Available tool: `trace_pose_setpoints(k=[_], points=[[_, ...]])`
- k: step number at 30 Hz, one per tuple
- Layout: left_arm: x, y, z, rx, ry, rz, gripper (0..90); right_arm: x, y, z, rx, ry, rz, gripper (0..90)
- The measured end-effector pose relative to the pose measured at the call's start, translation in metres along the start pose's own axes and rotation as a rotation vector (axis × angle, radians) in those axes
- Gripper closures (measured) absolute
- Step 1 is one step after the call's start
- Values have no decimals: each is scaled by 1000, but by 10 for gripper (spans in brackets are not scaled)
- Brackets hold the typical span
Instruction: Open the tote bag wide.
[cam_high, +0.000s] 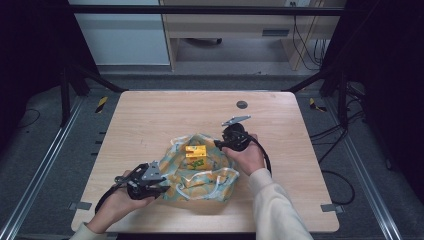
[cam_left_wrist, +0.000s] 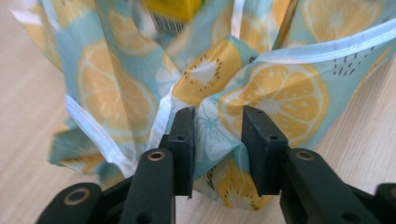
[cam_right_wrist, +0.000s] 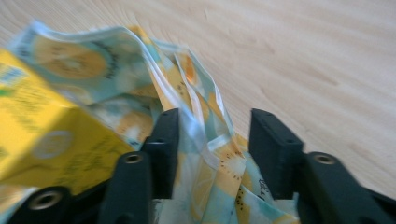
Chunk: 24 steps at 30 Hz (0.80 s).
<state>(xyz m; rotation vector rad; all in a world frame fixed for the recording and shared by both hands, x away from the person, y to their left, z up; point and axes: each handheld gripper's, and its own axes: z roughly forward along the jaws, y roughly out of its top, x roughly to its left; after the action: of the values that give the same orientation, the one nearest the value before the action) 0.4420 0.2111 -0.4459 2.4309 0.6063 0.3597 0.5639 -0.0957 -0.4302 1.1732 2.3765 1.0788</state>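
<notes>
Wooden table, dark floor around; both grippers' jaws part-open astride fruit-print bag, not pinching.

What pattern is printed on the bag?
Orange and kiwi slices on a light blue ground cover the thin plastic bag, clearest in the left gripper view.

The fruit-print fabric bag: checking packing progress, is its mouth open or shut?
Open: the fruit-print fabric bag gapes upward, showing the yellow carton inside.
</notes>
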Motion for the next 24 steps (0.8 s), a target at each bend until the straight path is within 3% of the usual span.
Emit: trace_pose_setpoints(k=[8, 12, 16, 20, 24], points=[[2, 22, -33, -121, 71, -8, 573, 16, 3, -55, -101, -5, -46, 378], [12, 31, -38, -147, 114, -30, 507, 32, -6, -77, -115, 3, -69, 346], [25, 38, -29, -130, 165, -41, 455, 49, -27, -89, -103, 10, -78, 317], [38, 40, -11, -97, 189, -61, 411, 59, -52, -92, -95, -10, -81, 281], [48, 38, 8, -78, 187, -91, 379, 62, -73, -84, -58, -20, -67, 246]])
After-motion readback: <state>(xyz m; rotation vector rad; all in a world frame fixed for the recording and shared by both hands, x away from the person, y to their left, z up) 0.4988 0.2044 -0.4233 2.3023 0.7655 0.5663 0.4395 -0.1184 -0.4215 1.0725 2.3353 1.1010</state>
